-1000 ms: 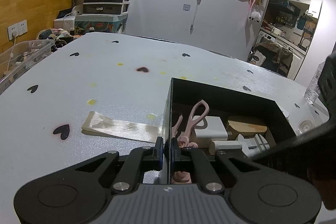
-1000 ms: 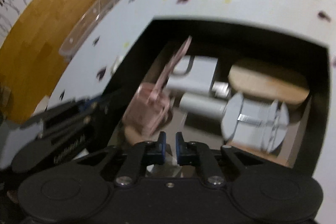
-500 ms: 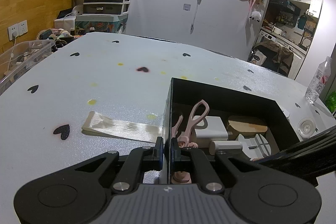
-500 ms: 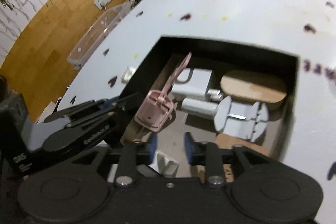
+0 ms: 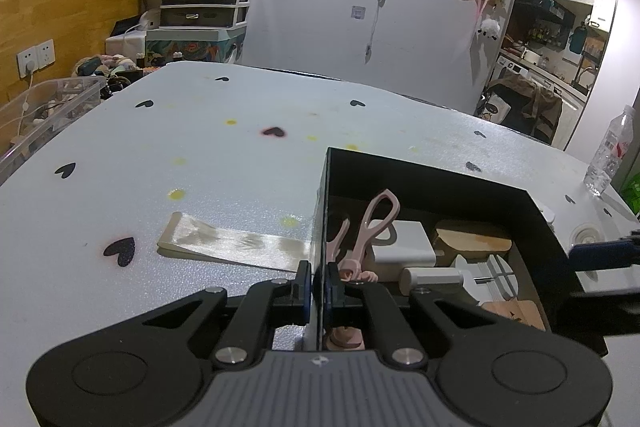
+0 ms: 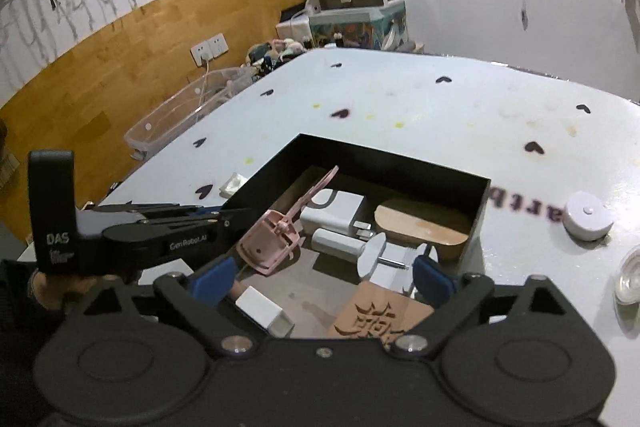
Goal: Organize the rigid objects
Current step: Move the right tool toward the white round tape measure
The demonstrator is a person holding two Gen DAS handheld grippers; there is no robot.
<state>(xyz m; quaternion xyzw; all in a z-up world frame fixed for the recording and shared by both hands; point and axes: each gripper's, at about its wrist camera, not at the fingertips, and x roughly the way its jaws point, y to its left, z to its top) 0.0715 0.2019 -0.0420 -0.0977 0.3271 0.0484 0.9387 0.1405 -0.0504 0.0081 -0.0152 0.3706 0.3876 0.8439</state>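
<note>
A clear tub is seen far left of the right gripper, whose jaws are spread wide and empty above the black box. The box's left wall is pinched by the closed left gripper. Just ahead-left inside, the pink tool is propped.

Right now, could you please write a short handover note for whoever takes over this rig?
Left gripper: shut on the left wall of the black box, steadying it.
Right gripper: open and empty, above the box's near side.
In the box: pink tool, white charger, oval wooden piece, white spool, carved wooden block, small white block.
On the table outside: a tape strip left of the box, a round white item and a clear lid to its right.
Left: whether those outside items belong in the box is unclear.
</note>
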